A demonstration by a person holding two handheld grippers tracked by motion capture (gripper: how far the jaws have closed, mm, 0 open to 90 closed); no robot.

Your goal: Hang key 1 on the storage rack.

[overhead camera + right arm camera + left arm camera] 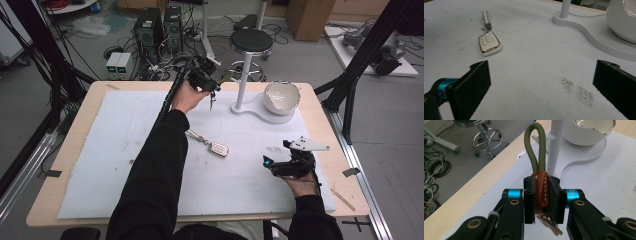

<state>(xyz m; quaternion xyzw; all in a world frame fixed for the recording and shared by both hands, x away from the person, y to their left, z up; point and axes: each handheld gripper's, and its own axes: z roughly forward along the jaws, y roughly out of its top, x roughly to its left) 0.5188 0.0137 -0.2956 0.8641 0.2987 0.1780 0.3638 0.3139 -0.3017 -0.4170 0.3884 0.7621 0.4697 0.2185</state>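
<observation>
My left gripper (541, 200) is shut on a keychain (541, 190) by its brown leather wrap. The olive cord loop (534, 147) stands up beyond the jaws and brass keys (550, 226) hang below them. In the high view the left gripper (212, 90) is held in the air at the far side of the table, just left of the white stand's post (243, 82), with the keys dangling. My right gripper (541, 85) is open above the white mat, nothing between its jaws. A white car key fob (488, 42) with a strap lies on the mat to the left of the right gripper (280, 160).
The white stand (260, 111) has a flat curved base and carries a white bowl (282, 96) at the far right of the table. A small peg sticks out from the post (552, 142). A black stool (251, 42) and computer cases stand on the floor beyond the table.
</observation>
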